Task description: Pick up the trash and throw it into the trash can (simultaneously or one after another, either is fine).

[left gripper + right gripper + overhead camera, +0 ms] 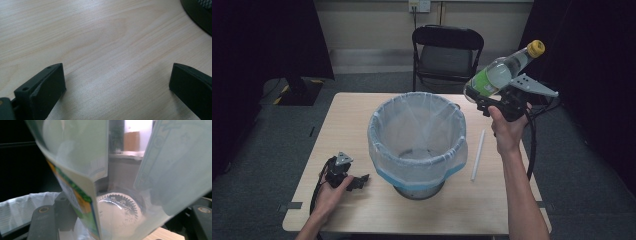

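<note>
with our right gripper point(492, 102) clamped around a clear plastic bottle point(499, 73), we hold it tilted in the air just right of the lined bin point(417, 137), likely to drop it in, while our left gripper point(354, 181) rests wide and empty left of the bin.

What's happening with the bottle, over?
Right gripper shut on bottle, held beside the bin. Left gripper open, resting on table. Nothing blocking.
</note>
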A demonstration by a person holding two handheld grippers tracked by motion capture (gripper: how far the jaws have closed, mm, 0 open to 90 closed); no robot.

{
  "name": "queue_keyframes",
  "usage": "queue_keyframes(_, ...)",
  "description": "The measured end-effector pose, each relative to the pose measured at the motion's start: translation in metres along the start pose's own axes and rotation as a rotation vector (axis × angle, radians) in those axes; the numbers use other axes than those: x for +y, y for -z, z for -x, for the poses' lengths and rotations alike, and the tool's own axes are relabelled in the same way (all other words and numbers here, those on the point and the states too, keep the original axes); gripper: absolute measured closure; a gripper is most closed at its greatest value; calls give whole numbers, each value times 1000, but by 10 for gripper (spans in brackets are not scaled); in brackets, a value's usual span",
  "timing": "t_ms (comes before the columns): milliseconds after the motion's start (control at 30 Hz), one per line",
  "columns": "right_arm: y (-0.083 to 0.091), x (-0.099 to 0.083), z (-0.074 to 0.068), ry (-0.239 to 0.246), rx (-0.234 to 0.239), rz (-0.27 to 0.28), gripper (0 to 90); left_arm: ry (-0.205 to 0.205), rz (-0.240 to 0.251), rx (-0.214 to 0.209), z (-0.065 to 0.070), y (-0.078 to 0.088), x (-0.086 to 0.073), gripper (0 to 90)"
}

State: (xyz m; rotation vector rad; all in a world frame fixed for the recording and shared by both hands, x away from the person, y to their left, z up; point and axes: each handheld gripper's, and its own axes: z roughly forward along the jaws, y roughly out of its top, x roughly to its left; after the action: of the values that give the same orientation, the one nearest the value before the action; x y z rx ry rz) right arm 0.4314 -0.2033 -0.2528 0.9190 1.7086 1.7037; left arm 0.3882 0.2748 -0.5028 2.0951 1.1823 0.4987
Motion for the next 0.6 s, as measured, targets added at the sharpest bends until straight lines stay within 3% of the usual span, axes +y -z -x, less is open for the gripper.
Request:
queue_keyframes(267,-2,12,-21,9,74,10,283,0,0,0,0,0,0,0)
queue_keyframes(400,-3,18,-33,-2,140,10,283,0,0,0,0,0,0,0)
queue_keyframes(600,-10,24,-44,12,183,-11,283,0,1,-1,0,0,0,0)
